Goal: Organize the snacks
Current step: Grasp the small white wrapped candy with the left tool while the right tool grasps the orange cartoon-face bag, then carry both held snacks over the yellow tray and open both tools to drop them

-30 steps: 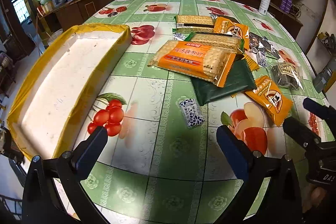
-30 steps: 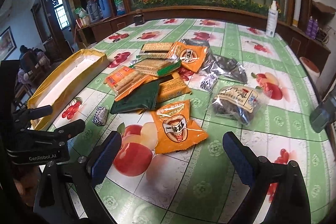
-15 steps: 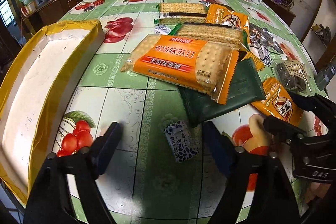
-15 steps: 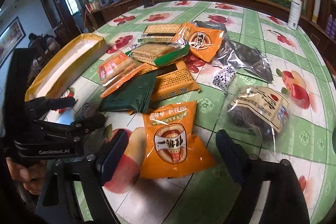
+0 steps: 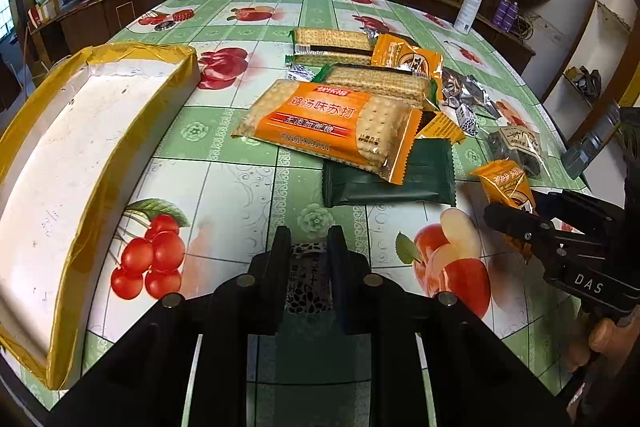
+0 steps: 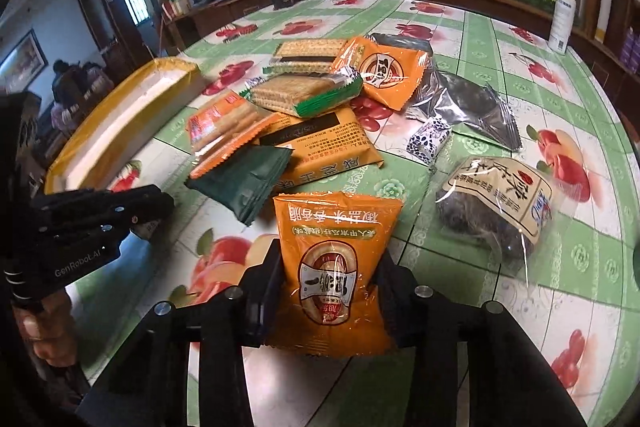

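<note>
- My left gripper (image 5: 308,247) is pinched narrow on the small black-and-white patterned packet (image 5: 307,285); the packet sits between the fingers, low over the table (image 5: 224,187), long axis running along the fingers toward me.
- My right gripper (image 6: 330,267) is closed in on the orange seed pouch (image 6: 334,259); fingers press both side edges, the pouch's long axis points away from the camera, top seam at the far end.
- Key relation: the yellow-edged tray (image 5: 72,163) lies to the left of both grippers, its long side running away from me. Left gripper is the nearer one; the right sits to its right with the left gripper between it and the tray.
- I judge both grasps made, and carrying to the tray comes next, left first.
- Around: the snack pile is ahead — orange cracker pack (image 5: 332,123) resting on the dark green pouch (image 5: 388,179), green-trimmed cracker pack (image 5: 380,81) behind, another orange pouch (image 6: 380,71), silver wrapper (image 6: 468,103), clear bag of dark snacks (image 6: 496,207), second patterned packet (image 6: 430,139).
- Path left over the cherry print looks open; the tray's near wall needs clearing.
- Risk: the right swing crossing the left gripper.
</note>
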